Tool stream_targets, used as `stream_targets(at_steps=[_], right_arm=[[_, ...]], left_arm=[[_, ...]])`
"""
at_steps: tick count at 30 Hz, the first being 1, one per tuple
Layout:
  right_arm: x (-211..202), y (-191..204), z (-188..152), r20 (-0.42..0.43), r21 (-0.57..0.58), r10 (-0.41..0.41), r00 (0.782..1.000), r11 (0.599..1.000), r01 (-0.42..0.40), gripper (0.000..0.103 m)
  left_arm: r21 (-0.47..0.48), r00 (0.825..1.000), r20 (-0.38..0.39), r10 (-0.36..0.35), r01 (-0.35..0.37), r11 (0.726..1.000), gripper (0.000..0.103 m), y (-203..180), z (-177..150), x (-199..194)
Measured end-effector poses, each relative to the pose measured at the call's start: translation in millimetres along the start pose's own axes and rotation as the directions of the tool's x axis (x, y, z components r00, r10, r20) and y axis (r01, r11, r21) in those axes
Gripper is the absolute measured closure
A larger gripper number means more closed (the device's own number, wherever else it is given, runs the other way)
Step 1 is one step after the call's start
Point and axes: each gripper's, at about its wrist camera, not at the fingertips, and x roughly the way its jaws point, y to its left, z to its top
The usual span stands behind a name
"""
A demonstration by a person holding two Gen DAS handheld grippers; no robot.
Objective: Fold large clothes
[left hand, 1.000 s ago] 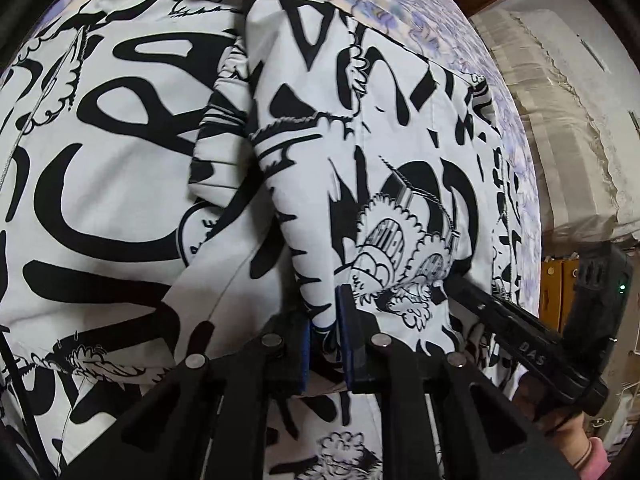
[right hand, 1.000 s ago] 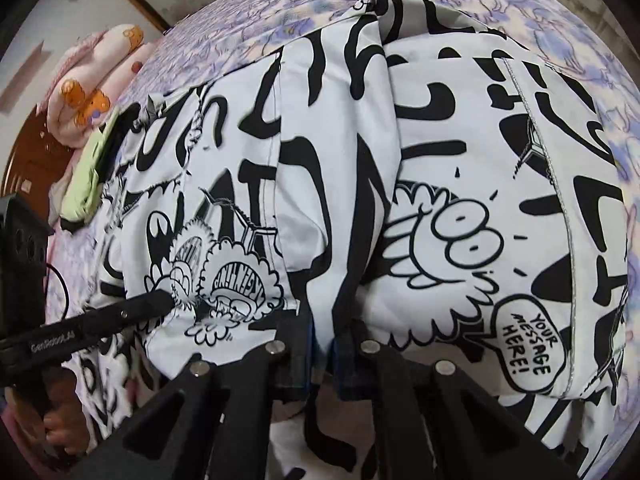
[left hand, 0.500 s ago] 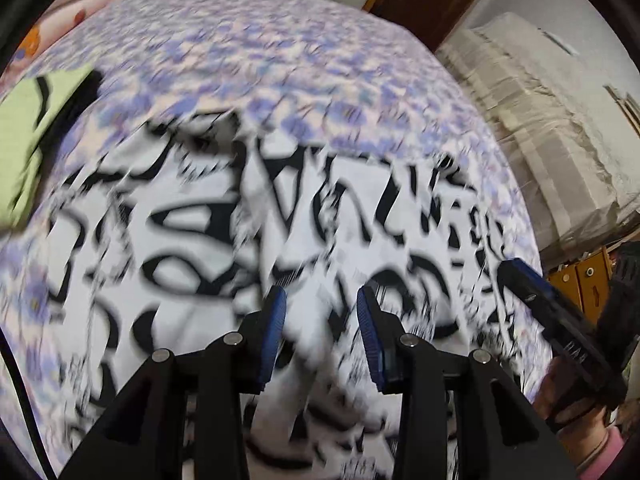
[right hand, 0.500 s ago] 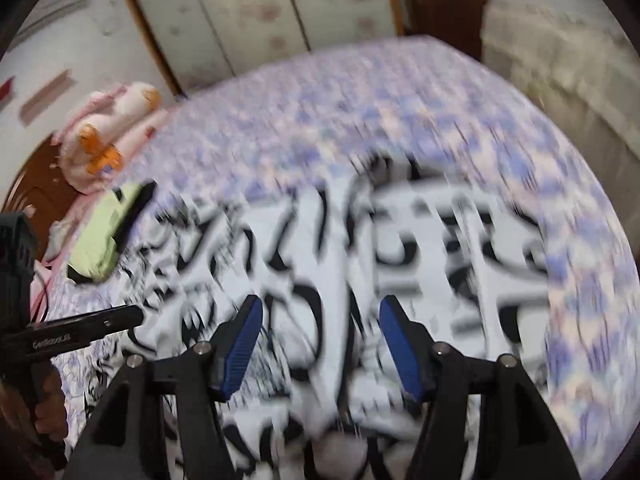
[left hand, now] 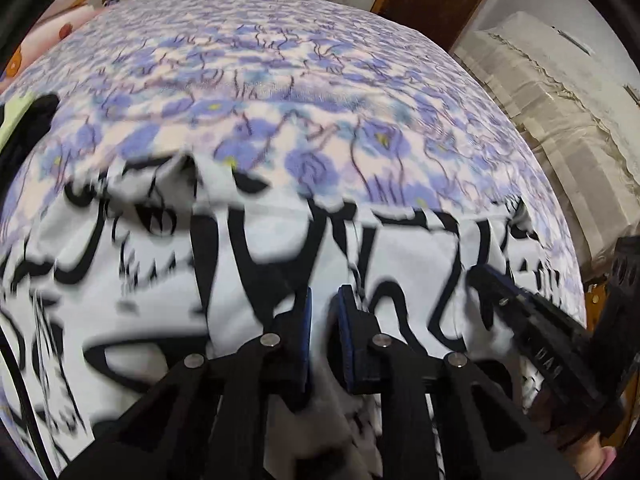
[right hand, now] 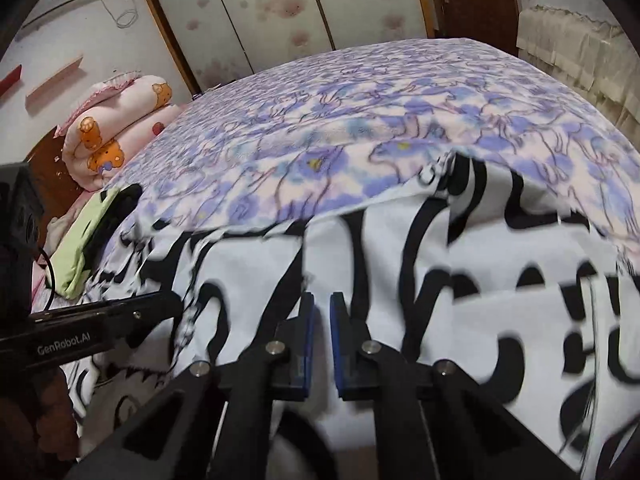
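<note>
**Pinching the printed garment at both near edges**

Closing on white cloth, the left gripper [left hand: 324, 320] has its blue-padded jaws nearly together, with a fold of the black-and-white graffiti-print garment [left hand: 160, 280] clamped between them. The cloth bunches up through the narrow gap and spills below the fingers. The right gripper [right hand: 318, 328] is in the same state — jaws drawn close, a ridge of the same garment [right hand: 500, 300] pinched between the pads.

Each tool shows in the other's camera. In the left wrist view the right gripper [left hand: 486, 280] comes in from the right edge, its tip against the fabric; in the right wrist view the left gripper [right hand: 172, 304], marked "GenRobot.AI", comes in from the left, its tip at the garment's side.

Beyond the fingers the garment lies spread across the near part of the bed, its print smeared by motion blur. Its far edge runs unevenly across the purple floral bedspread [right hand: 360, 112], which covers the rest of the mattress.

Farther out on the left, a folded light-green item with a black edge [right hand: 86, 240] lies at the bedspread's side. Behind it sits a rolled pink quilt with orange bears [right hand: 116, 132]. At the back stand pale panels with a faded flower pattern [right hand: 280, 8] and — to the right — a brown wooden door [right hand: 476, 0].
</note>
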Motion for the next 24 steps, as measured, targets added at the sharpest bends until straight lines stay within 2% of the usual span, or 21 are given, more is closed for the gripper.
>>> stream_targets(at_steps=[4,9,14,17,20,22,24], right_arm=[[15,-13,22,0.009,0.054,-0.025,1.000,0.998,0.024,0.095],[41,-24,43,0.019,0.049,-0.089,0.996,0.995,0.088,0.099],[63,-38,58,-0.006,0.055,-0.074,0.997,0.996,0.074,0.103],[69,-51,63,-0.029,0.078,-0.037,0.999,0.996,0.039,0.103],[68,-60,62,-0.030,0.083,0.004,1.000,0.997,-0.001,0.103],[66,-58,61,-0.032,0.049,-0.020,0.999,0.999,0.021,0.103],[64,-50,62,-0.032,0.003,-0.062,0.998,0.998,0.062,0.103]], left_arm=[[0.014,0.998,0.024,0.060,-0.060,0.998,0.090,4,25,19],[-0.012,0.997,0.010,0.071,-0.071,0.997,0.092,16,44,44],[-0.012,0.998,0.017,0.056,-0.056,0.998,0.093,24,50,54],[-0.083,0.999,0.018,0.027,-0.025,0.996,0.102,38,52,55],[-0.135,1.000,0.020,-0.010,0.013,0.991,0.102,53,50,53],[-0.115,1.000,0.022,0.001,0.001,0.993,0.102,58,46,48],[-0.085,0.999,0.022,0.048,-0.046,0.995,0.102,61,42,43]])
